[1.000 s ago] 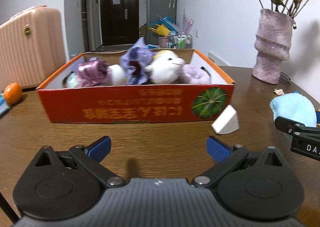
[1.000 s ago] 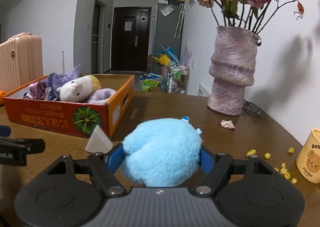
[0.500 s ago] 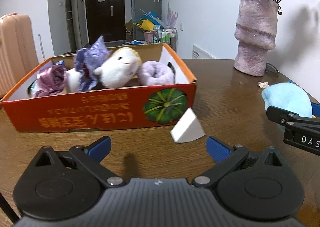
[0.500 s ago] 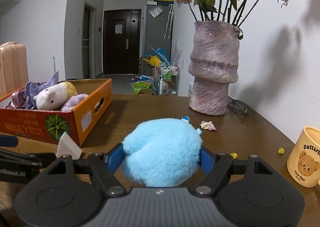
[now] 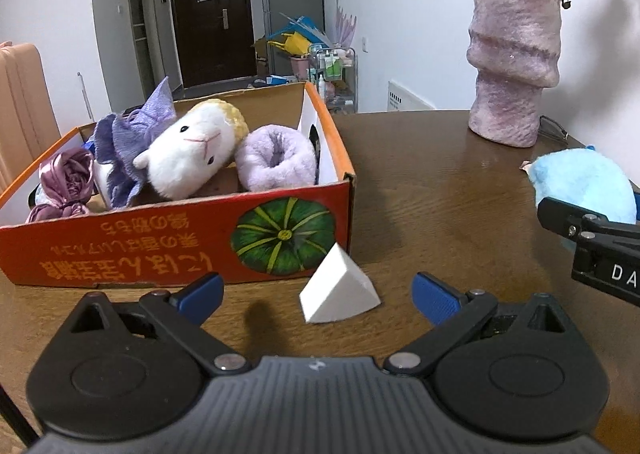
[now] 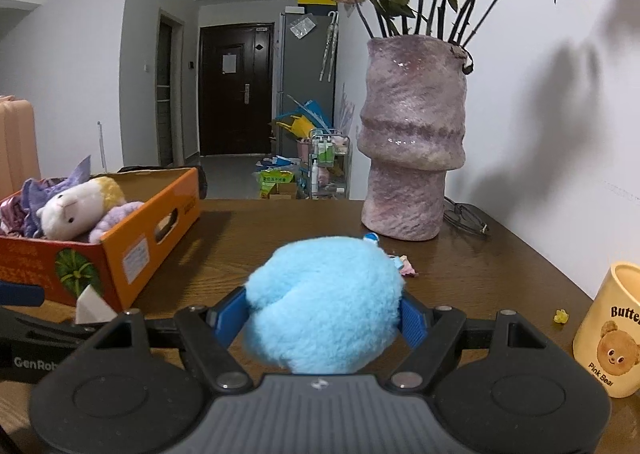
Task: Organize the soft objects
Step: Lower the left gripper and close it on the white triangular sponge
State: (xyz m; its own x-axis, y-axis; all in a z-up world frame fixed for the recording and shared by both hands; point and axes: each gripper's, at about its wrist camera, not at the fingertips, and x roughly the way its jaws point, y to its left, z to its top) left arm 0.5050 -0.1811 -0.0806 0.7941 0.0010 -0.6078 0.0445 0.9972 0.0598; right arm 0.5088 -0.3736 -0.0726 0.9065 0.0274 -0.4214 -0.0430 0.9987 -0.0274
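Left wrist view: the left gripper [image 5: 316,296] is spread wide and empty, a white foam wedge [image 5: 338,288] on the table just ahead between its fingers, the orange cardboard box [image 5: 176,238] of plush toys beyond to the left. The right gripper [image 6: 325,316] clamps a fluffy blue plush [image 6: 324,304] between both pads, ahead of it a purple vase [image 6: 412,137].

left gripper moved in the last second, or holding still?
Yes. In the left wrist view the left gripper has shifted right along the box: the white wedge, earlier off toward its right finger, now sits between its open fingers.
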